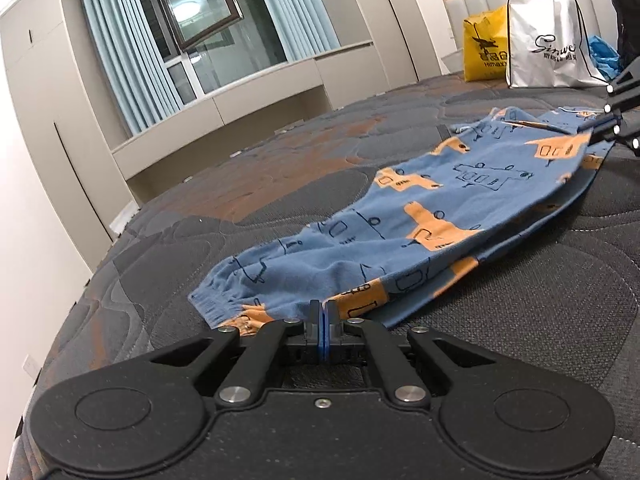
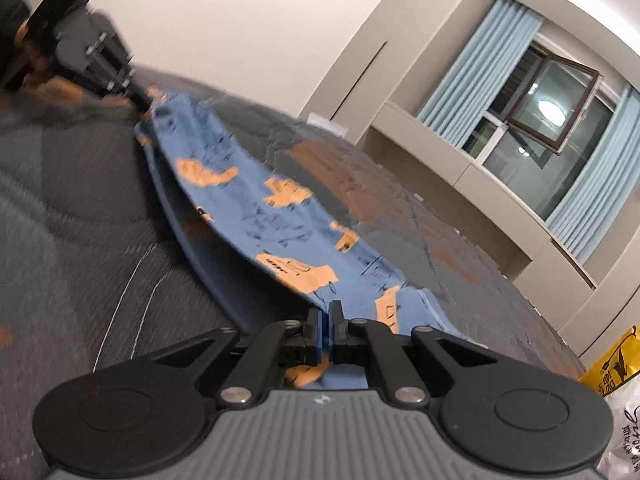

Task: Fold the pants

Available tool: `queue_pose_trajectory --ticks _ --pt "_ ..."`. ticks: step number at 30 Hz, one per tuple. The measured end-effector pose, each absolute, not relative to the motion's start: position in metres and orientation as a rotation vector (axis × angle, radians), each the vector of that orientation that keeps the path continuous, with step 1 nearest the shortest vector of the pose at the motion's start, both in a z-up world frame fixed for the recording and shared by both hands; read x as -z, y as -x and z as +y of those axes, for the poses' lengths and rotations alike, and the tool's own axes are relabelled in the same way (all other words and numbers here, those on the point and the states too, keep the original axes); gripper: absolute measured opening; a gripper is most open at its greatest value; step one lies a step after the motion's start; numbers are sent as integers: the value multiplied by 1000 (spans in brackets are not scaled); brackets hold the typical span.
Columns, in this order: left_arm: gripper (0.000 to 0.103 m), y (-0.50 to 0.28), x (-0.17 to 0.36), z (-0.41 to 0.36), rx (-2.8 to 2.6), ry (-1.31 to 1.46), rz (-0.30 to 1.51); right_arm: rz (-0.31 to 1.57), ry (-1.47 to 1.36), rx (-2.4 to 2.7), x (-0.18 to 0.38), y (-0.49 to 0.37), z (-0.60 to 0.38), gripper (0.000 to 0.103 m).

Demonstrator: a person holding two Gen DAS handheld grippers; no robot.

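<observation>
Left gripper (image 1: 322, 312) pinches the pants (image 1: 420, 216) cuff, right gripper (image 2: 329, 316) the other end; far white bag (image 1: 548, 40) reads "Sinwe", yellow bag (image 1: 484, 50) "Himax".

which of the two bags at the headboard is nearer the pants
The white bag with black script lettering and black cord handles. It stands closer to the blue pants than the yellow bag, which sits partly behind it on its left.
</observation>
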State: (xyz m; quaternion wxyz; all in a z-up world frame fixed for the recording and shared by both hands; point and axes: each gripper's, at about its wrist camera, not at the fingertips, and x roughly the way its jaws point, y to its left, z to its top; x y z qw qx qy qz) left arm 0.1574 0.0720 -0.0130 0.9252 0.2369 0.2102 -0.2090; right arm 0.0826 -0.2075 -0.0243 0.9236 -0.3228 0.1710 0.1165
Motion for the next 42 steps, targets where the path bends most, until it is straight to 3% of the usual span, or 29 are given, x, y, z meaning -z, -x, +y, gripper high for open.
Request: queue_pose_trajectory --ticks 1,3,7,9,12,14,17,23,34,42 --pt "2 -158 13 72 432 -481 440 368 672 -244 29 -85 -207 3" --pt "17 -158 12 70 438 -464 461 399 686 -252 36 -89 -205 4" --pt "33 -151 11 61 449 -431 465 404 706 -251 44 -90 -203 8" --pt "47 -146 10 54 448 -422 453 397 700 -252 44 -89 -204 13" --pt "69 -139 5 41 442 -368 447 386 679 -241 43 -83 -210 36" --pt "83 -135 0 31 458 -319 438 372 649 -218 39 -78 -216 69" --pt "102 -126 -5 8 485 -281 401 365 579 -188 33 -65 -229 88" --pt "102 -116 -5 -56 554 -243 329 362 450 -86 27 -33 -257 103" --pt "102 -165 1 -188 797 -110 404 359 193 196 37 25 -319 103" --pt "93 -200 20 -202 844 119 534 408 124 324 27 37 -366 103"
